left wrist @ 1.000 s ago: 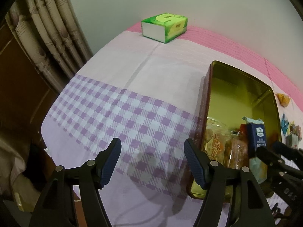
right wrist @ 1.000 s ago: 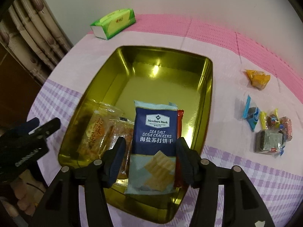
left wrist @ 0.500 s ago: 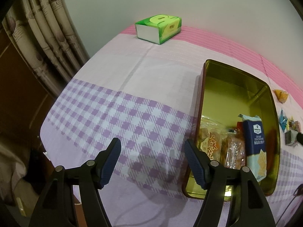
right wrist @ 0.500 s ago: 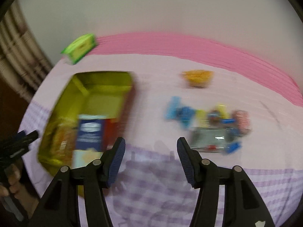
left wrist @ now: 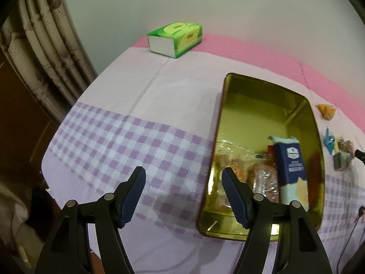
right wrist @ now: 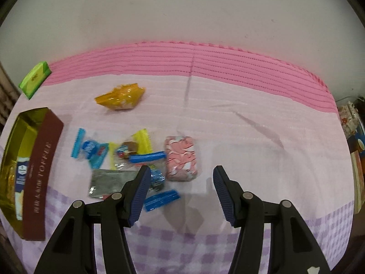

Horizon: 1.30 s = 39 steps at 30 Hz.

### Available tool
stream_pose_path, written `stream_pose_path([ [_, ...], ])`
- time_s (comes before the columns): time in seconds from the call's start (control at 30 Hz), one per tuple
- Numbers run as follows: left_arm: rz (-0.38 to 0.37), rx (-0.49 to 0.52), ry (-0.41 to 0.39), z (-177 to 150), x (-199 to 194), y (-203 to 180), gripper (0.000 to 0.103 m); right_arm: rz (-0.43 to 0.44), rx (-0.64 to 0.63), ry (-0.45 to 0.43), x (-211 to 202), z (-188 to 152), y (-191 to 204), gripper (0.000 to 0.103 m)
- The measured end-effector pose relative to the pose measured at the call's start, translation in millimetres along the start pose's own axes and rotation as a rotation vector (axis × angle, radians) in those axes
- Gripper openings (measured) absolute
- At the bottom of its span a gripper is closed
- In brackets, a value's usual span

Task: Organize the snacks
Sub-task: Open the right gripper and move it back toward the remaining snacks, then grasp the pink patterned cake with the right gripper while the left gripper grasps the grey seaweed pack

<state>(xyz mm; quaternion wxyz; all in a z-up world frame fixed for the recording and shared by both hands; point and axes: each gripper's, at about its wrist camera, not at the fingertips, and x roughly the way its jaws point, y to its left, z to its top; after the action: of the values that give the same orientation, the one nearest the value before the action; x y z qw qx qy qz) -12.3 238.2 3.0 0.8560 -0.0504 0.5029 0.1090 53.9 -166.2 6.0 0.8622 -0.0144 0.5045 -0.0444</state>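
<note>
A gold tin [left wrist: 267, 105] with maroon outer walls [right wrist: 41, 171] sits on the tablecloth, holding a blue cracker pack [left wrist: 289, 166] and clear-wrapped pastries [left wrist: 230, 164]. Loose snacks lie right of the tin: an orange packet [right wrist: 121, 96], a blue-wrapped candy [right wrist: 91, 148], a yellow-wrapped sweet [right wrist: 131, 148], a grey packet [right wrist: 111, 180] and a pink-and-white packet [right wrist: 181, 161]. My right gripper [right wrist: 181, 173] hangs open above the cloth, just in front of the pink packet, nothing between its fingers. My left gripper [left wrist: 183, 175] stands open over the checked cloth at the tin's left wall, holding nothing.
A green tissue box [left wrist: 175, 38] stands at the far left by the wall. Curtains [left wrist: 45, 52] hang past the table's left edge. Boxes and cloth [right wrist: 351, 137] sit beyond the table's right edge.
My right gripper has swung away from the tin to the right, now over the loose snacks. The cracker pack stays in the tin. The left gripper has barely shifted.
</note>
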Motion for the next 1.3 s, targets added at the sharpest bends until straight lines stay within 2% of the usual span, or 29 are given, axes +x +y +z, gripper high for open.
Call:
stream_pose_path([
  [0.4,-0.054,0.105,0.009,5.2,-11.1,-53.9,0.07,0.048,-0.001,0.011,25.5,8.6,-14.0,0.051],
  [0.53,-0.086,0.167,0.009,10.0,-15.0,-86.9,0.07,0.066,-0.009,0.027,37.0,10.1,-14.0,0.044],
  [0.73,-0.146,0.251,0.003,15.0,-18.4,-135.6,0.07,0.082,-0.01,0.005,39.0,4.5,-18.8,0.03],
  [0.9,-0.197,0.322,0.014,10.1,-14.7,-177.9,0.07,0.063,0.01,-0.016,33.1,-8.6,-31.4,0.029],
  [1.07,-0.264,0.36,0.036,2.1,-7.7,-216.7,0.07,0.001,0.034,-0.046,25.6,-25.3,-52.2,0.028],
  [1.3,-0.307,0.393,0.042,-8.9,-0.8,-259.4,0.07,-0.068,0.138,-0.079,20.9,-39.8,-89.4,0.028],
])
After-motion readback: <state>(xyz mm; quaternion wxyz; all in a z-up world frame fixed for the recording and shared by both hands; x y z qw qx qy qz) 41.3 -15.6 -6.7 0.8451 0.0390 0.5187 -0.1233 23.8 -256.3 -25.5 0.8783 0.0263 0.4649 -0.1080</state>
